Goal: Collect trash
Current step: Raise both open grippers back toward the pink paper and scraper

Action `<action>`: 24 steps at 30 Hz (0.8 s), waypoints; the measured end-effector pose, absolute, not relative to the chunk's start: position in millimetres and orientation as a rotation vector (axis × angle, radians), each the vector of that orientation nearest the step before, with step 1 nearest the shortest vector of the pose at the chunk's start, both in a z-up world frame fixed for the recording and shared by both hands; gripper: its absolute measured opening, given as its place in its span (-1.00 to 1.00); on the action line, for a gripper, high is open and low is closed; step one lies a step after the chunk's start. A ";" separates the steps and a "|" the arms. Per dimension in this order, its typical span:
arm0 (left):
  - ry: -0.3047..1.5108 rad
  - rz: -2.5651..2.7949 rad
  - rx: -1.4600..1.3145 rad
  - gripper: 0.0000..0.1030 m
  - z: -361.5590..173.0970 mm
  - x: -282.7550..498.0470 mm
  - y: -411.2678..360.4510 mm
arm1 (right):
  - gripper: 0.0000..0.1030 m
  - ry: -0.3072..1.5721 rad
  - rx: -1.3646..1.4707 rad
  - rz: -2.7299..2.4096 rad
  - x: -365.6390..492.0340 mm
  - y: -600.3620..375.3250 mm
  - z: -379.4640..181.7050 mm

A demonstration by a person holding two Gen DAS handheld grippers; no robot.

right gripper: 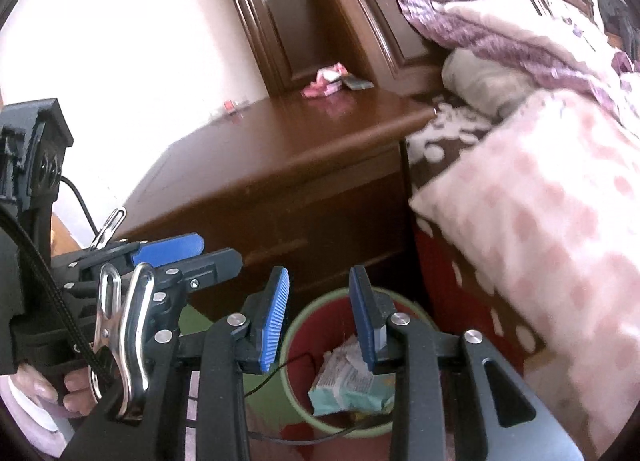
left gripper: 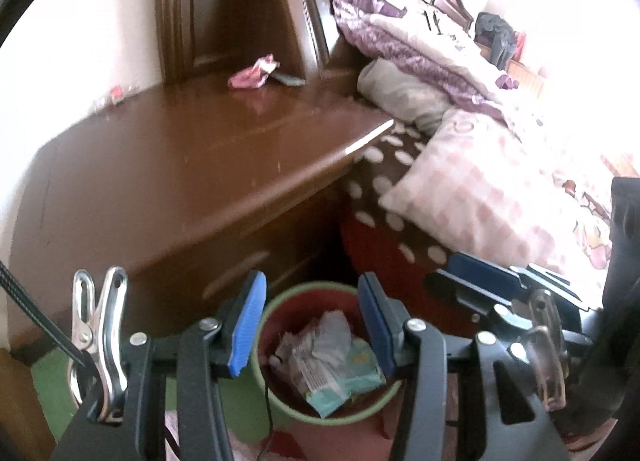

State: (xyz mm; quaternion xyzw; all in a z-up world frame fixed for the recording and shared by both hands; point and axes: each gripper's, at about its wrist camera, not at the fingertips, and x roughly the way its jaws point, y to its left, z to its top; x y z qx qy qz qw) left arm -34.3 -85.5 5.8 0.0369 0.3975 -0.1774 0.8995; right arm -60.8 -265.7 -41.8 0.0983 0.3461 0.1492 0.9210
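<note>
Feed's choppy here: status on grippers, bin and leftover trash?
Left gripper and right gripper open, empty, above bin. Wrappers inside. Pink scrap on nightstand. Path clear.

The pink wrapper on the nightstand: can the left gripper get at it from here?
Probably yes. The left gripper is open and empty, and the nightstand top before the pink wrapper lies bare.

One bin (left gripper: 276,303), one nightstand (left gripper: 200,165), two pillows (left gripper: 492,197)

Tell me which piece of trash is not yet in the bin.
The pink crumpled wrapper on the brown nightstand; the grey and pale green wrappers already lie inside the bin.
</note>
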 end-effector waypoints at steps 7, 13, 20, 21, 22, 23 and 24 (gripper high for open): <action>0.797 -0.366 0.080 -0.02 27.3 -8.1 -89.3 | -0.37 0.648 0.182 0.316 -41.5 -265.5 -16.5; 0.788 -0.363 0.072 -0.02 37.6 16.6 -88.9 | -0.37 0.609 0.170 0.318 -20.1 -266.4 -1.9; 0.770 -0.336 0.063 -0.02 53.5 51.2 -85.7 | -0.37 0.571 0.183 0.313 7.3 -267.7 11.4; 0.772 -0.335 0.060 -0.02 55.6 56.2 -86.1 | -0.37 0.569 0.183 0.307 13.1 -268.3 12.5; 0.772 -0.333 0.060 -0.02 58.0 62.7 -86.6 | -0.37 0.567 0.187 0.303 17.5 -269.0 13.0; 0.770 -0.328 0.061 -0.02 58.9 65.3 -86.4 | -0.37 0.565 0.194 0.303 23.1 -270.2 13.6; 0.767 -0.323 0.066 -0.02 59.8 69.8 -87.8 | -0.37 0.564 0.199 0.303 26.4 -271.0 14.2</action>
